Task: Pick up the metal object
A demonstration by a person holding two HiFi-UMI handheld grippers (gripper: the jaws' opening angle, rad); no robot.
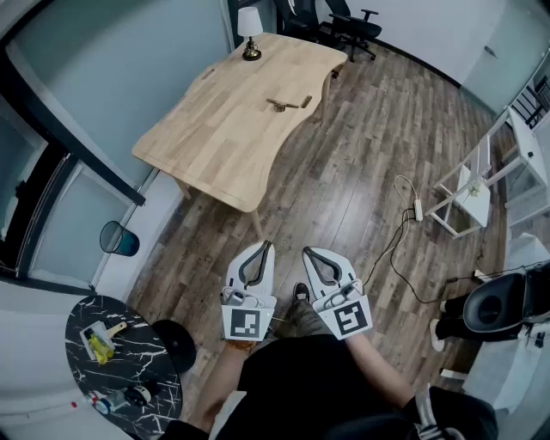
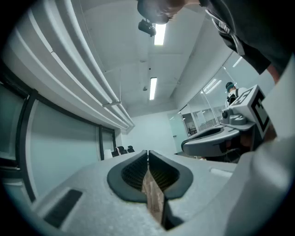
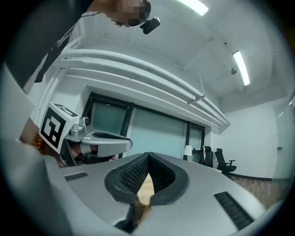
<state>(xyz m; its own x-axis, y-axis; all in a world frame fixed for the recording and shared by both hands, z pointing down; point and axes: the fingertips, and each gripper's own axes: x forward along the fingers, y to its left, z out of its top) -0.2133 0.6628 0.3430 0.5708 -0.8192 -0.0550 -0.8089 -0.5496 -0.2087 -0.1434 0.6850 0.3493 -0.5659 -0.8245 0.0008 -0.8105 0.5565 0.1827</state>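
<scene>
A small brass-coloured metal object lies on the light wooden table, toward its far right edge. Both grippers are held close to my body, well short of the table and over the wood floor. My left gripper has its jaws pressed together with nothing between them, as the left gripper view also shows. Beside it, my right gripper is likewise shut and empty, its tips meeting in the right gripper view. Both point level toward the table.
A table lamp stands at the table's far end. Office chairs sit beyond it. A blue bin is by the wall on the left, a black marble side table at lower left, and a white rack and a floor cable on the right.
</scene>
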